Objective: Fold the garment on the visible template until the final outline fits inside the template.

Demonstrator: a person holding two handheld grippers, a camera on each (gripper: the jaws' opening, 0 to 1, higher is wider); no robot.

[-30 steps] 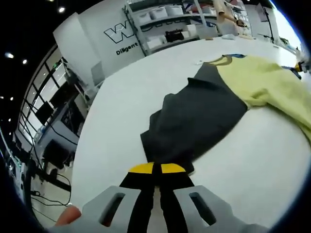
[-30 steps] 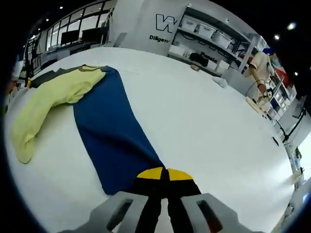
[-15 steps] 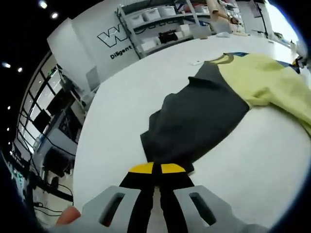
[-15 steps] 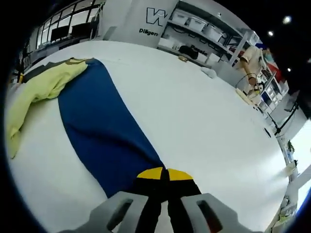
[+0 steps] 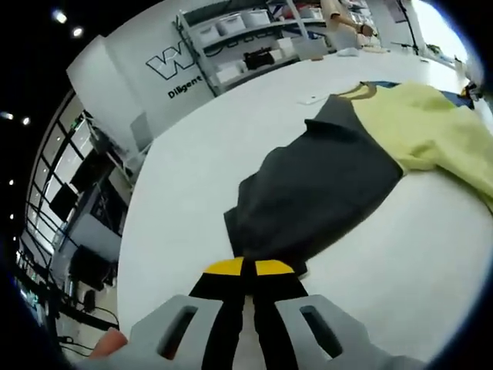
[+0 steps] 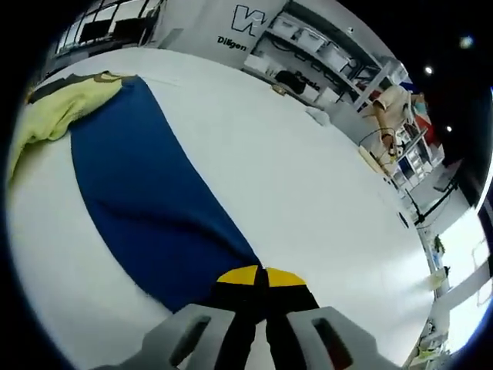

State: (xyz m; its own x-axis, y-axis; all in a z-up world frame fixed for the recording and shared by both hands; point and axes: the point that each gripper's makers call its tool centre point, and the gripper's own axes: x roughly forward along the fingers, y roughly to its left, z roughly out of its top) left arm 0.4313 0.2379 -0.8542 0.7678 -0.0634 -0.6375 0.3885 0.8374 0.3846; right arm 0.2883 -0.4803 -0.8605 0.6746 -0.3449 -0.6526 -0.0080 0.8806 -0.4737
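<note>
My left gripper (image 5: 243,267) jaws pinched tight on the garment's (image 5: 323,185) grey sleeve end, my right gripper (image 6: 260,276) clamped on its blue sleeve (image 6: 146,208), garment spread across the white table (image 6: 293,177)

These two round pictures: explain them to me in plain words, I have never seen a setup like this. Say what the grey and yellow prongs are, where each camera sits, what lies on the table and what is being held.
There is no robot here. A person holds a hand tool with two jaws in each hand, and a fisheye camera rides on each tool, looking forward along its jaws.

In the left gripper view, the left gripper is shut on the dark grey sleeve of a garment. In the right gripper view, the right gripper is shut on the blue sleeve. Both sleeves join a pale yellow body, so it is one three-coloured top, spread over a large white table.

Behind stand shelves with storage bins. I cannot make out a folding template.
</note>
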